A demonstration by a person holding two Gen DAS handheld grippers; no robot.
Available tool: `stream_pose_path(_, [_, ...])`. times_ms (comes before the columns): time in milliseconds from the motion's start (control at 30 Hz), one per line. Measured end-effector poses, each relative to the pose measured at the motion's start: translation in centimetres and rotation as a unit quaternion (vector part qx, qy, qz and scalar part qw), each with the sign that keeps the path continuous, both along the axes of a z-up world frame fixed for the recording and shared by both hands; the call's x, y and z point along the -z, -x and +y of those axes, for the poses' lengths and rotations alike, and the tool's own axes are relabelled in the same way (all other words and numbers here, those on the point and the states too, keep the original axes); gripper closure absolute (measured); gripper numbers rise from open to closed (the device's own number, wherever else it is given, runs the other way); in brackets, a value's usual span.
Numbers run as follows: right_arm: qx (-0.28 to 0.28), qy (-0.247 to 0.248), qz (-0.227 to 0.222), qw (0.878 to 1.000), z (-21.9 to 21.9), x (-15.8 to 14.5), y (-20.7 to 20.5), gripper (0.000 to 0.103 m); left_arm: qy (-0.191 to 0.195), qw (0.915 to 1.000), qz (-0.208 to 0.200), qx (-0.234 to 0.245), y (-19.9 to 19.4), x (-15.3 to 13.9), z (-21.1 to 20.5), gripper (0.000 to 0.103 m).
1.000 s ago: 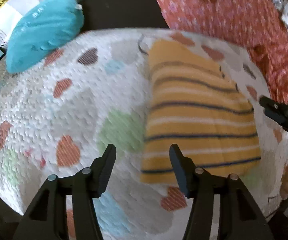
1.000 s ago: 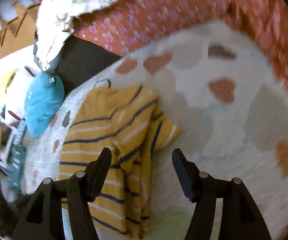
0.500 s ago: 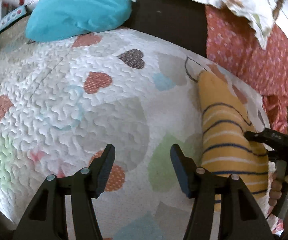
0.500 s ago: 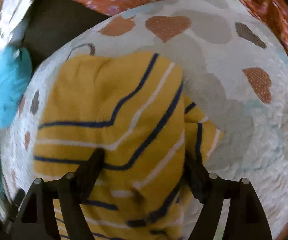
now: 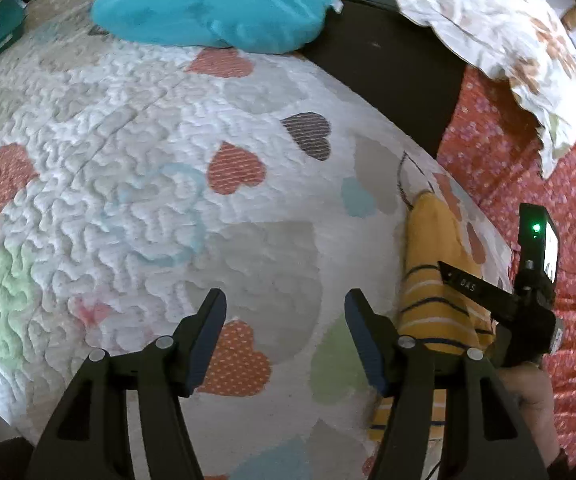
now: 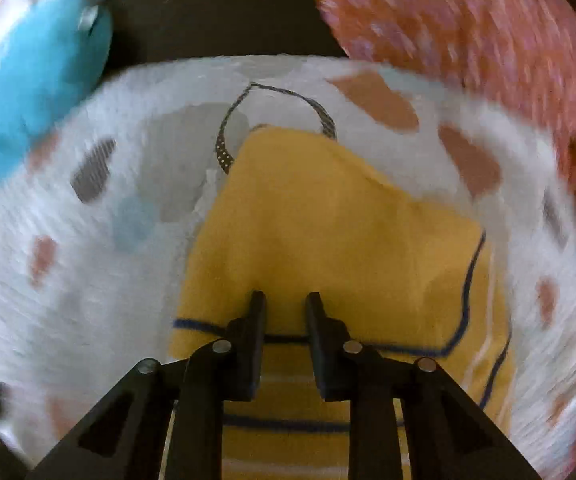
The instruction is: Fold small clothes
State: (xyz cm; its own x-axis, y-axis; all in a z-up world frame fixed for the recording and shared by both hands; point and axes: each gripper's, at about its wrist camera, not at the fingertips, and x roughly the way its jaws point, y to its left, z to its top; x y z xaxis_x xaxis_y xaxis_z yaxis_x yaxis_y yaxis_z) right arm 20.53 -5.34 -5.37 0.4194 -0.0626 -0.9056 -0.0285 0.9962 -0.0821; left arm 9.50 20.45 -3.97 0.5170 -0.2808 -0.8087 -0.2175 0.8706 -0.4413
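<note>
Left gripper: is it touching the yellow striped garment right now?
Apart. In the left wrist view the left gripper has only bare heart quilt between its fingers; the yellow striped garment lies off to their right, with quilt showing between.

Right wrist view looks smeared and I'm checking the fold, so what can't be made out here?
- Right wrist view: motion blur hides whether the closing right gripper pinches the yellow striped garment.
- Left wrist view: the opening left gripper and the right gripper's body cover the garment's near end.
</note>
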Motion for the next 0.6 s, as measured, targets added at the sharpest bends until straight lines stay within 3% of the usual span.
stream_pose_path(33, [-0.006, 0.022, 0.0, 1.0, 0.4, -0.3, -0.2, 0.081, 0.003, 1.0, 0.005, -0.002, 0.0, 0.2, 0.1, 0.042])
stream_pose_path(100, [-0.014, 0.015, -0.008, 1.0, 0.4, -1.7, 0.1, 0.081, 0.009, 0.9999, 0.012, 0.006, 0.0, 0.7, -0.3, 0.042])
stream_pose_path(167, [-0.032, -0.012, -0.019, 0.999, 0.8, -3.5, 0.7, 0.067, 0.013, 0.9994, 0.023, 0.022, -0.1, 1.4, -1.4, 0.042])
stream_pose_path(200, [-0.041, -0.017, -0.019, 0.999, 1.3, -3.8, 0.8, 0.048, 0.013, 0.9988, 0.032, 0.036, -0.1, 1.9, -2.4, 0.041])
stream_pose_path(233, [-0.052, -0.015, -0.013, 0.998, 1.9, -3.9, 0.7, 0.042, 0.012, 0.9981, 0.038, 0.046, 0.0, 2.4, -3.2, 0.041])
stream_pose_path(300, [-0.068, 0.003, 0.016, 0.998, 3.4, -2.9, 0.0, 0.045, 0.006, 0.9959, 0.055, 0.072, 0.3, 3.6, -5.2, 0.042])
stream_pose_path(333, [-0.081, 0.016, 0.045, 0.996, 4.1, -1.7, -0.6, 0.068, 0.001, 0.9946, 0.062, 0.083, 0.5, 4.2, -6.1, 0.042])
stream_pose_path(367, [-0.089, 0.044, 0.072, 0.992, 4.9, -0.3, -1.2, 0.077, -0.004, 0.9936, 0.068, 0.091, 0.6, 4.6, -6.8, 0.042])
stream_pose_path(433, [-0.103, 0.085, 0.081, 0.988, 5.8, 1.0, -2.0, 0.077, -0.014, 0.9902, 0.079, 0.114, 1.0, 5.5, -8.6, 0.042])
stream_pose_path(500, [-0.094, 0.101, 0.079, 0.987, 5.9, 1.4, -3.2, 0.076, -0.047, 0.9881, 0.064, 0.132, 1.3, 5.1, -10.1, 0.042])
stream_pose_path(533, [-0.078, 0.119, 0.08, 0.987, 5.8, 1.7, -4.1, 0.068, -0.046, 0.9856, 0.064, 0.15, 1.5, 5.0, -11.0, 0.042])
stream_pose_path(600, [-0.063, 0.105, 0.071, 0.99, 5.3, 1.0, -4.6, 0.066, -0.044, 0.9848, 0.061, 0.156, 1.9, 4.8, -11.4, 0.042])
